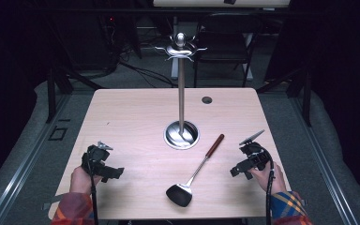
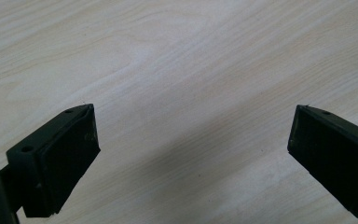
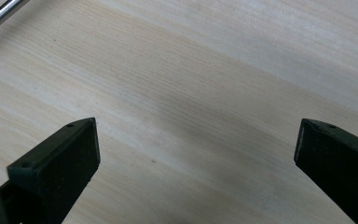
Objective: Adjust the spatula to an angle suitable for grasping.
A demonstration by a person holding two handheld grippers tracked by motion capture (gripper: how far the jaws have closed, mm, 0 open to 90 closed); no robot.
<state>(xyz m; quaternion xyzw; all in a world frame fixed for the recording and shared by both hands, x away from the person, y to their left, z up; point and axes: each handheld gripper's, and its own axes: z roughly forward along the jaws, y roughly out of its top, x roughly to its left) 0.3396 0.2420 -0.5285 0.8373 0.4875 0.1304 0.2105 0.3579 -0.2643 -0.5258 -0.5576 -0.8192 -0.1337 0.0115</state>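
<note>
A spatula (image 1: pixel 194 172) with a black head and a reddish-brown handle lies diagonally on the light wooden table (image 1: pixel 131 117), head toward the front edge. A chrome stand (image 1: pixel 181 93) with hooked arms at its top rises from a round base at the table's middle. My left gripper (image 1: pixel 115 172) rests at the front left, its jaws wide open over bare wood (image 2: pixel 191 135). My right gripper (image 1: pixel 238 170) sits at the front right, to the right of the spatula, also open with nothing between its jaws (image 3: pixel 196 140). A bit of the spatula's metal shaft (image 3: pixel 0 15) crosses the right gripper view's top left corner.
A small round hole (image 1: pixel 206 100) marks the table's far right part. Behind the table stands a dark chair (image 1: pixel 227 40) and cables run across the floor. Grey floor strips flank the table on both sides.
</note>
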